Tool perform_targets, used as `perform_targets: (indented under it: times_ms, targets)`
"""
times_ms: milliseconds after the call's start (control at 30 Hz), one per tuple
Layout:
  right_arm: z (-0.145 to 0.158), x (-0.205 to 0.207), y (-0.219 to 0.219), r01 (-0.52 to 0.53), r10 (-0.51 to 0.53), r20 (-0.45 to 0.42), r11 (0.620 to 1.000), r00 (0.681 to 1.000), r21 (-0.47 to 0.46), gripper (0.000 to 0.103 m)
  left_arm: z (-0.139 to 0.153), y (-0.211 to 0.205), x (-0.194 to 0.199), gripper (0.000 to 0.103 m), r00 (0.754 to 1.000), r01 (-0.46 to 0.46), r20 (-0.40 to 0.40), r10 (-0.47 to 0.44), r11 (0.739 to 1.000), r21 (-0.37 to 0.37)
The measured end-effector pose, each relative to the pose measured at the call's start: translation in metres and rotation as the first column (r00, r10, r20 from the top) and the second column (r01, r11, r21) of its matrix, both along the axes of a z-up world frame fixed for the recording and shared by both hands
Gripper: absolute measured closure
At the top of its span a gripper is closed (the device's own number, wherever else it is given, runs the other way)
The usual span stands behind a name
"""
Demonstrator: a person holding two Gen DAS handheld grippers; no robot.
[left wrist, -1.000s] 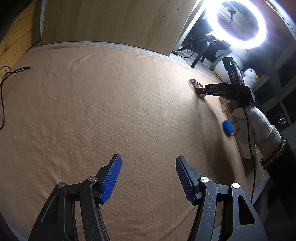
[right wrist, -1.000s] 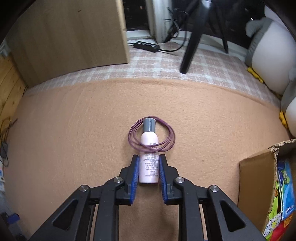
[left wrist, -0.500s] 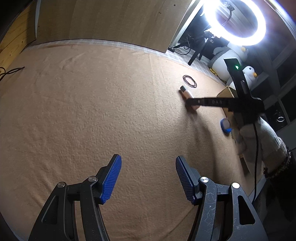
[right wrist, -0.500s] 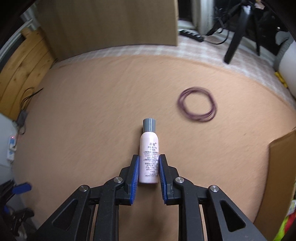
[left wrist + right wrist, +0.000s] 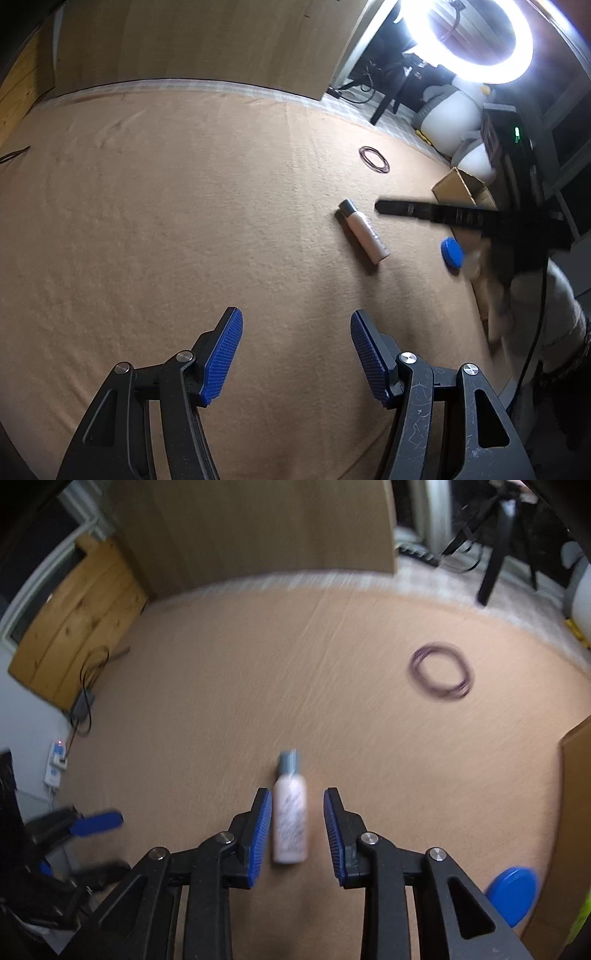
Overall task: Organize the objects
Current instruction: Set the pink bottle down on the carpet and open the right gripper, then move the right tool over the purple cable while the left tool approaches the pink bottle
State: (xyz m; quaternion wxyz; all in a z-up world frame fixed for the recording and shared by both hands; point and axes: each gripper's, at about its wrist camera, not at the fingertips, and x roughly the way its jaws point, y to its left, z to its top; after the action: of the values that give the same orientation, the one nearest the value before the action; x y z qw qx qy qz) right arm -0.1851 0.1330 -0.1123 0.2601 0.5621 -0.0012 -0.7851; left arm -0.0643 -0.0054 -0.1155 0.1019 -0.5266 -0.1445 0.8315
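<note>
1. Cardboard box: one, open at the top, at the right edge of the surface, which is covered in tan cloth. Its contents cannot be made out in either view.
2. Bottle: one, pale pink with a grey cap, lying flat on the cloth with the cap pointing away from the right tongs. In the left wrist view it lies between the ring of bands and the blue lid.
3. Ring of purple bands: one bundle, flat on the cloth, well apart from the bottle and toward the far right.
4. Blue lid: one, round, near the box at the right edge of the surface, just beside the bottle's base end.
5. Plush penguin: one, beyond the far right edge of the surface, under a lit ring lamp.
6. Right tongs: the jaws have just been opening. The bottle lies between the blue pads with a gap on each side, and neither pad presses on it.
7. Left tongs: jaws about half apart, empty, over bare cloth and touching nothing.
8. Gloved hand: one, at the right of the left wrist view, carrying the right tongs; blurred.
</note>
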Motion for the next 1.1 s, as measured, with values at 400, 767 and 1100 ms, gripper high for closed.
perform_targets:
  times_ms: [400,767,1100]
  targets:
    - [0.003,-0.081,0.040,0.121,-0.121,-0.011,0.993,0.993,0.000,0.075,-0.003,0.050,-0.040,0.038,0.997,0.080,0.000,-0.080,0.997,-0.001]
    - [-0.017,-0.120,0.020,0.071,-0.072,0.011,0.996,0.997,0.051,0.073,-0.006,0.063,-0.056,0.038,0.997,0.072,0.010,-0.072,0.997,-0.003]
    - [-0.021,-0.110,0.012,-0.091,0.076,0.125,0.989,0.989,0.119,0.062,-0.006,0.056,-0.058,0.038,0.998,0.054,0.012,-0.054,0.999,0.004]
